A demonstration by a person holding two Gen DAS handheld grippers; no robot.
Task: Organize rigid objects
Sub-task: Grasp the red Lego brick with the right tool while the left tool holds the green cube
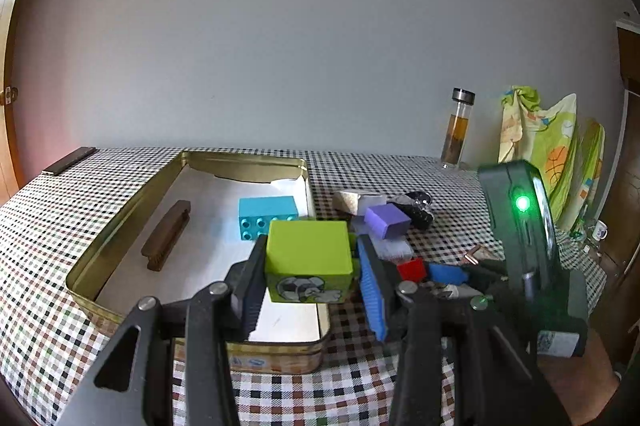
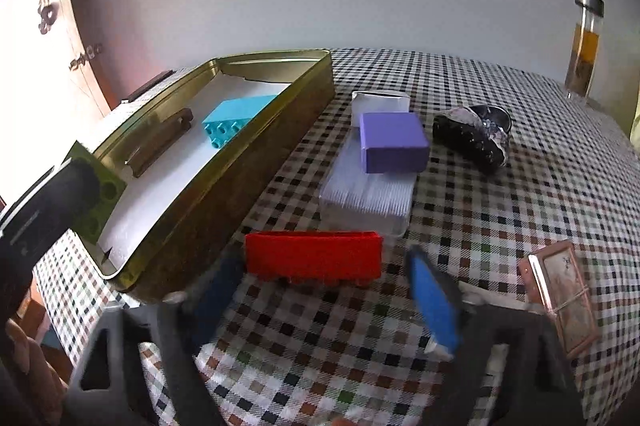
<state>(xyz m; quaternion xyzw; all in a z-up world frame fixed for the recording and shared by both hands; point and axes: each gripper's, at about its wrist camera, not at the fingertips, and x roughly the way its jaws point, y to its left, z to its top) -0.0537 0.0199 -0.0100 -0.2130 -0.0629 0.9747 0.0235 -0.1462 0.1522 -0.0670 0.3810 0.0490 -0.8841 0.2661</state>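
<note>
My left gripper point(image 1: 310, 266) is shut on a lime-green block point(image 1: 308, 260) and holds it over the right edge of the gold tin point(image 1: 120, 218). Inside the tin lie a cyan brick point(image 1: 266, 216) and a brown brush point(image 1: 166, 236). My right gripper point(image 2: 324, 290) is open, its fingers either side of a red brick point(image 2: 314, 260) lying on the checked cloth beside the tin point(image 2: 256, 162). The green block point(image 2: 94, 186) and the left gripper show at the left of the right wrist view.
A purple box point(image 2: 394, 142) rests on a clear plastic case point(image 2: 370, 198), with a white box point(image 2: 380, 102) behind. A dark rock point(image 2: 474, 134) and a copper-framed item point(image 2: 560, 302) lie to the right. A glass bottle point(image 2: 584, 46) stands at the back.
</note>
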